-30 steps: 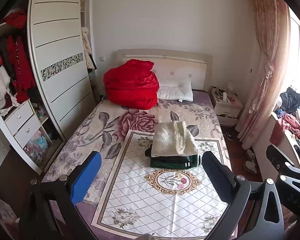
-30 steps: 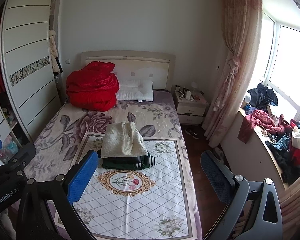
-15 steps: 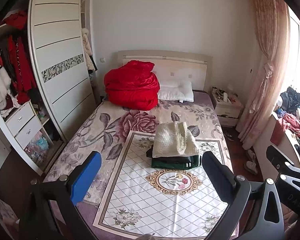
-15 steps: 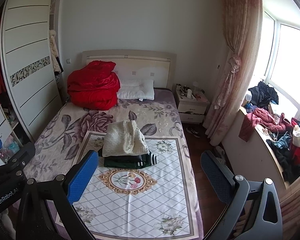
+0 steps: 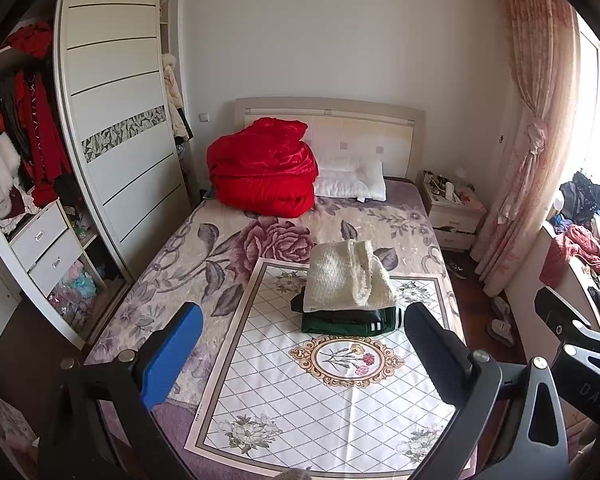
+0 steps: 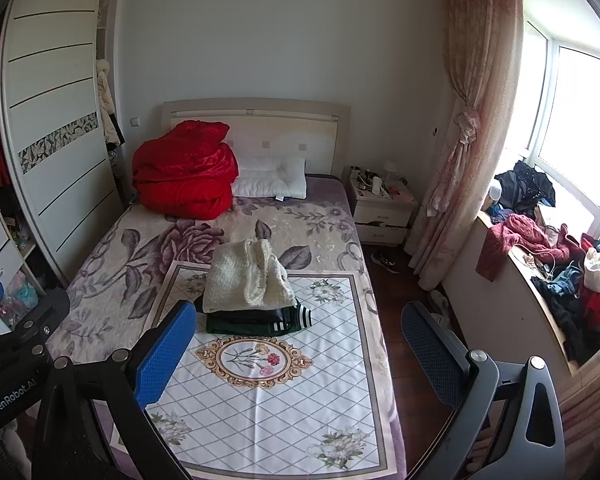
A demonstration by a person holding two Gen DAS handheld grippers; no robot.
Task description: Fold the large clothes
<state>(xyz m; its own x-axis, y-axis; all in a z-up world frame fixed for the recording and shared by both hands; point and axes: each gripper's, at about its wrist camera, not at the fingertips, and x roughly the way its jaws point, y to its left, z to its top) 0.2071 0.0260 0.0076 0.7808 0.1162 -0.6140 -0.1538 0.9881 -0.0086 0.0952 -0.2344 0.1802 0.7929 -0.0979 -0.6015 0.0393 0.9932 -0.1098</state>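
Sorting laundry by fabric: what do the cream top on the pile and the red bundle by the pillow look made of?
Cream top: looks like a chunky, fuzzy knit, matte with a nubbly surface. Red bundle: seems satin or velvet-like bedding, with glossy highlights on its folds; exact fabric is unclear.

Cloth on the bed, hard plastic and metal up close

The cream sweater (image 5: 346, 276) is a nubbly, matt knit; under it a black garment (image 6: 246, 315) shows a faint sheen and a green one (image 5: 340, 326) looks smooth. The mat (image 5: 300, 392) is flat, smooth printed cloth, the bedspread (image 5: 204, 248) softer and plush. The red quilt (image 5: 262, 172) is glossy satin. Gripper pads (image 6: 166, 352) are textured blue rubbery plastic on matt black frames with shiny metal bolts (image 6: 478, 355). The floor (image 6: 404, 292) is dark polished wood.
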